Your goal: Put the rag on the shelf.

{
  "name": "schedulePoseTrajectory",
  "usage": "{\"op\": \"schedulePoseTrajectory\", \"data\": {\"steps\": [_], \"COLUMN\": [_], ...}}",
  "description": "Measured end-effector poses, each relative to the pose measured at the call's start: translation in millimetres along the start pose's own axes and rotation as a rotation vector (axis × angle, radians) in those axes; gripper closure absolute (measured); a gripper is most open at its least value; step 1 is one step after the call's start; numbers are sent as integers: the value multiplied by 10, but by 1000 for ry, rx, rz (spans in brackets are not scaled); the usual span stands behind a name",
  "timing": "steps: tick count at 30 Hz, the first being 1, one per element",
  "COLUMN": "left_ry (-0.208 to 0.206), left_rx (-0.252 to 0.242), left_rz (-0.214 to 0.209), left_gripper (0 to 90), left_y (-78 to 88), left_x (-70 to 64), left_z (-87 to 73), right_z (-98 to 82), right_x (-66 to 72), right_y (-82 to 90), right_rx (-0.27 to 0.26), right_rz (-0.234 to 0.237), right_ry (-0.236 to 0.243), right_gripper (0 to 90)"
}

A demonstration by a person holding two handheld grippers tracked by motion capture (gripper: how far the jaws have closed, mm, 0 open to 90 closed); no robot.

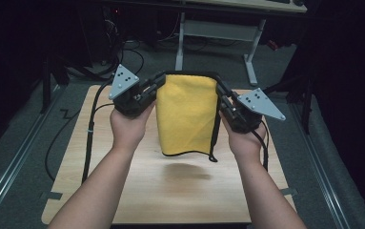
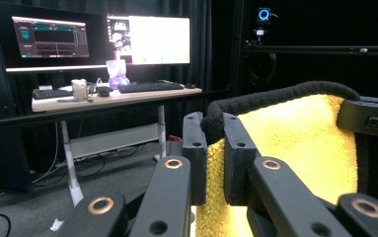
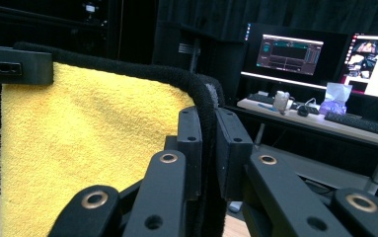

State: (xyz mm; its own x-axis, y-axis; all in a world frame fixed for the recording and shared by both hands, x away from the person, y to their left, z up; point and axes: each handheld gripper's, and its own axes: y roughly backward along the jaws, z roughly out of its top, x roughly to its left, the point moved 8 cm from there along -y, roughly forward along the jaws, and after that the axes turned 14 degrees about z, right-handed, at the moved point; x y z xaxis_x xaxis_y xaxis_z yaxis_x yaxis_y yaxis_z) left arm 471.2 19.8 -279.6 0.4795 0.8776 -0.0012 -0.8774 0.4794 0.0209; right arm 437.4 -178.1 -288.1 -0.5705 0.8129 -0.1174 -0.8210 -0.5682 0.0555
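Yellow cloth (image 1: 187, 114) hung clear above the table (image 1: 99, 191), its black-trimmed top edge stretched 9 to 3 o'clock. We had the left gripper (image 1: 157, 86) and right gripper (image 1: 222, 98) each clamped tight on a top corner, probably so it draped flat.

Desk and screens beyond the wooden table (image 1: 180, 191)

A white-legged desk (image 2: 112, 98) stands past the table; on it sit two lit monitors (image 2: 149, 39), a black keyboard (image 2: 149, 87) and a purple tissue pack (image 2: 117, 74). Black cables (image 1: 127, 50) trail on the grey floor beneath the desk.
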Motion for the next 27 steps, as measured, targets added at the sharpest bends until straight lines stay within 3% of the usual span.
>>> {"op": "schedulePoseTrajectory", "data": {"steps": [11,17,22,27], "left_ry": [-86,-120,-130,-173], "left_rx": [5,3,18,55], "left_rz": [35,47,58,79], "left_gripper": [827,828,828,827], "left_y": [-268,-497,-703,-868], "left_x": [80,145,214,312], "left_z": [110,162,118,12], "right_z": [12,61,37,-81], "right_x": [-221,-387,-544,-654], "right_y": [-204,-338,-484,-669], "right_rx": [-2,3,13,55], "right_rz": [16,10,13,23], "right_ry": [-40,-23,-38,-24], "right_gripper": [830,830,830,828]}}
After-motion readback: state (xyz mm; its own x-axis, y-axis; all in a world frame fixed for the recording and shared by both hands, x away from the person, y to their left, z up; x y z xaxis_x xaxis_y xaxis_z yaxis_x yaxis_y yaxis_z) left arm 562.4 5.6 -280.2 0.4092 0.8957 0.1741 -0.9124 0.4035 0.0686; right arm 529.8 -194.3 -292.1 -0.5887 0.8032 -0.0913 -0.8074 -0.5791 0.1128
